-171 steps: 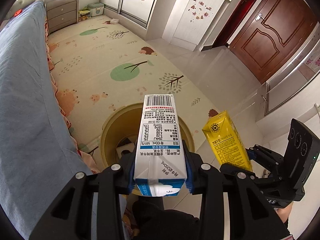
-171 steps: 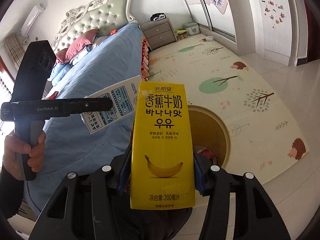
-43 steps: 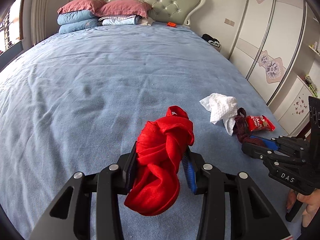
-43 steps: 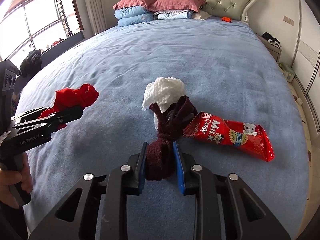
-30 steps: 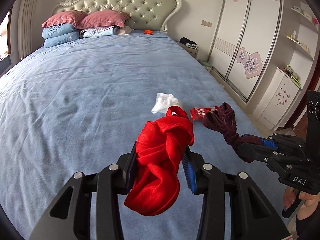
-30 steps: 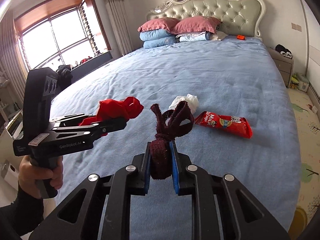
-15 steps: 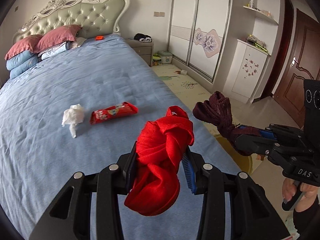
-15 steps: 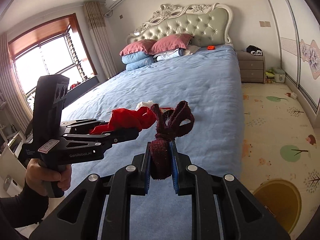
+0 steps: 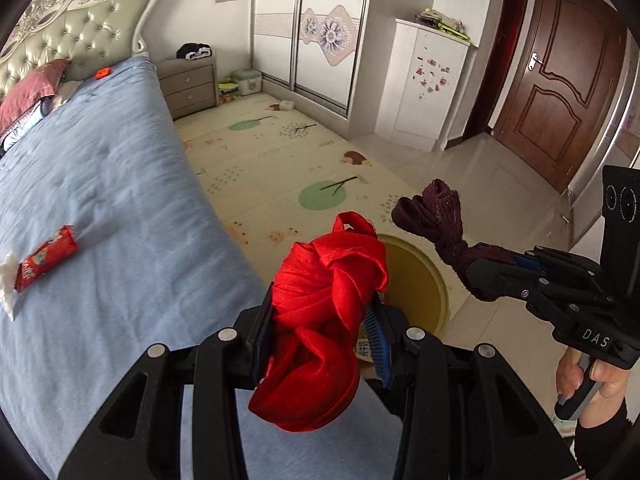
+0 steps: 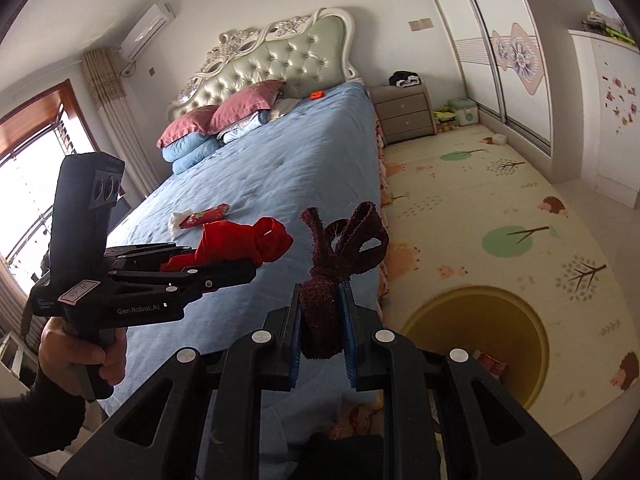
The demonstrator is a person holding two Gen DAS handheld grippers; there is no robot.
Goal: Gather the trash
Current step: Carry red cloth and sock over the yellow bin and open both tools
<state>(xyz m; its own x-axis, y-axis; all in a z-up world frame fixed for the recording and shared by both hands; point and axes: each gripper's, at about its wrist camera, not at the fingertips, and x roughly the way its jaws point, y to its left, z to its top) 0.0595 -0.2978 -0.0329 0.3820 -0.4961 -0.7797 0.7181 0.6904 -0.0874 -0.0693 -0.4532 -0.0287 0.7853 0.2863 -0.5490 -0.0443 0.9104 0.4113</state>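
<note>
My left gripper (image 9: 320, 332) is shut on a crumpled red cloth (image 9: 324, 308), held over the bed's edge just short of the yellow bin (image 9: 424, 280) on the floor. My right gripper (image 10: 322, 332) is shut on a knotted dark maroon sock (image 10: 344, 248), held left of the bin (image 10: 480, 320). The sock (image 9: 436, 220) and right gripper (image 9: 504, 276) also show in the left wrist view, over the bin's far side. The red cloth (image 10: 244, 244) shows in the right wrist view. A red snack wrapper (image 9: 44, 258) and a white tissue (image 9: 6, 284) lie on the blue bed (image 9: 100, 200).
The bin holds some trash (image 10: 490, 362). A patterned play mat (image 9: 280, 160) covers the floor beside the bed. A grey nightstand (image 9: 188, 86), white wardrobes (image 9: 316, 28) and a brown door (image 9: 556, 88) stand beyond. Pillows (image 10: 224, 116) lie at the headboard.
Both grippers swung from over the bed toward the floor side, carrying the red cloth and maroon sock. The yellow bin has come into view beneath them.
</note>
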